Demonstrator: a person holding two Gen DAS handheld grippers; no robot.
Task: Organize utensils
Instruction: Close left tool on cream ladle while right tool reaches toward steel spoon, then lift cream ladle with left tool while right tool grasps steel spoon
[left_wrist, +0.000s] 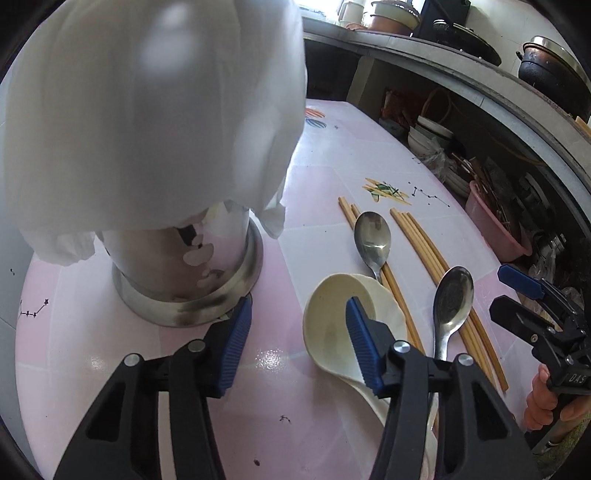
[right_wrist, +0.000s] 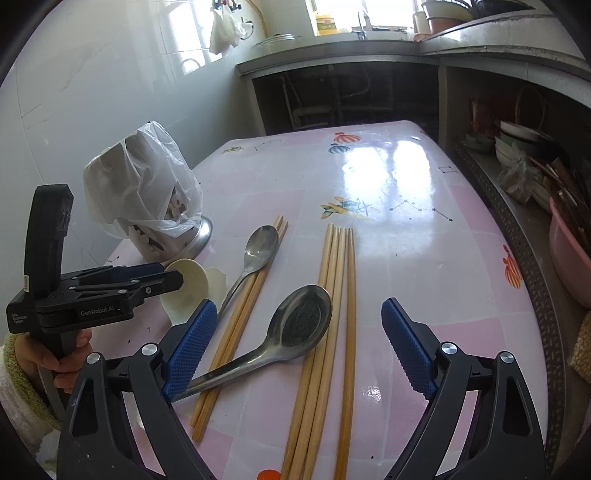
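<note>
Two cream ceramic spoons (left_wrist: 328, 325) lie nested on the pink table. My left gripper (left_wrist: 299, 345) is open just above them. Its right pad (left_wrist: 364, 347) is over the spoon bowl and its left pad (left_wrist: 236, 343) is near the base of the steel utensil holder (left_wrist: 184, 280), which has a plastic bag (left_wrist: 147, 110) over it. My right gripper (right_wrist: 299, 347) is open around a metal spoon (right_wrist: 303, 321) that rests across several chopsticks (right_wrist: 336, 295). A second metal spoon (right_wrist: 258, 247) lies on more chopsticks (right_wrist: 240, 317). In the right wrist view the left gripper (right_wrist: 168, 275) sits at the cream spoons (right_wrist: 192, 284).
A shelf beside the table's right edge holds a pink basin (right_wrist: 569, 251) and stacked bowls (right_wrist: 517, 144). A counter with pots (left_wrist: 550, 62) runs behind. A person's hand (right_wrist: 66, 354) grips the left tool's handle. The far half of the table (right_wrist: 388, 177) is bare.
</note>
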